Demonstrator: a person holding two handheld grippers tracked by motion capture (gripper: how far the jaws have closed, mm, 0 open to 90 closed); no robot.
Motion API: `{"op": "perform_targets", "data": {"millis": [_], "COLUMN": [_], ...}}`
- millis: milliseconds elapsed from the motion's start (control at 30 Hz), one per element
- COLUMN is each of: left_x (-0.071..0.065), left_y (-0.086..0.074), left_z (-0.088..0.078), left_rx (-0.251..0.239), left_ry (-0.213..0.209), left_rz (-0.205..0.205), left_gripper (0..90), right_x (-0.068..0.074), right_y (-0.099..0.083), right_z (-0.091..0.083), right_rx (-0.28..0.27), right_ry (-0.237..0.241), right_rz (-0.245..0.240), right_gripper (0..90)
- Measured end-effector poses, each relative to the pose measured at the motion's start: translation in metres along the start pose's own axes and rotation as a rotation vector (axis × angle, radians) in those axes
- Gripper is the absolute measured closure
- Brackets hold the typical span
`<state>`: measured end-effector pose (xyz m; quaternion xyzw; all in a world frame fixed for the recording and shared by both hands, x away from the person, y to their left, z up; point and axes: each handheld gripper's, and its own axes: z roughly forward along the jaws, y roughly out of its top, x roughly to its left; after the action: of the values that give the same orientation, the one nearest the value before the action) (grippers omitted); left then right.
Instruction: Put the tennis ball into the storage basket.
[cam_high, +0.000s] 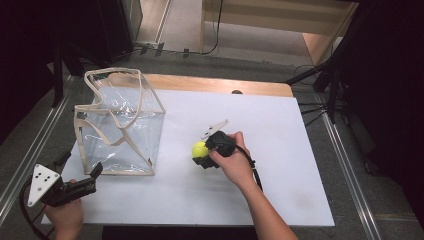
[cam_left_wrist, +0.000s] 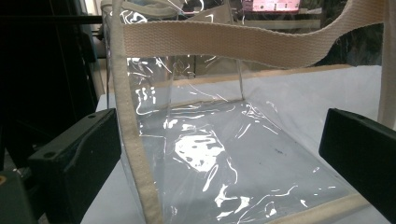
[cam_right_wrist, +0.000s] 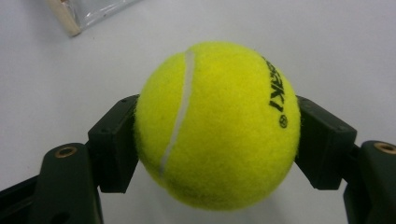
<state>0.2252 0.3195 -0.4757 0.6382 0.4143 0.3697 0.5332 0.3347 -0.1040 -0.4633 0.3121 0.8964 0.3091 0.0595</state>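
Tennis ball gripped, bag waiting
Right gripper (cam_right_wrist: 217, 140) clamps the tennis ball (cam_right_wrist: 217, 126); left gripper (cam_left_wrist: 219, 154), jaws wide, probably steadies the clear bag (cam_high: 120, 125) for the drop

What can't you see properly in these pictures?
- Tennis ball, high view: its right side is hidden by the right gripper.
- Ball's black lettering, right gripper view: partly wraps round the curve, not fully readable.
- Clear bag, left gripper view: top and sides cut off by the picture edges.
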Motion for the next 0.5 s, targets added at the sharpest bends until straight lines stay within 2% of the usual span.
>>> {"op": "perform_targets", "data": {"millis": [500], "left_x": [0.0], "left_y": [0.0], "left_z": [0.0], "left_rx": [0.002], "left_ry": [-0.002], "left_rz": [0.0], "left_gripper": [0.0], "right_x": [0.008], "right_y": [0.02], "right_z": [0.011], "right_rx": [-0.009], "right_ry": [0.032], "right_rz": [-0.027], "right_gripper": [24.3]}}
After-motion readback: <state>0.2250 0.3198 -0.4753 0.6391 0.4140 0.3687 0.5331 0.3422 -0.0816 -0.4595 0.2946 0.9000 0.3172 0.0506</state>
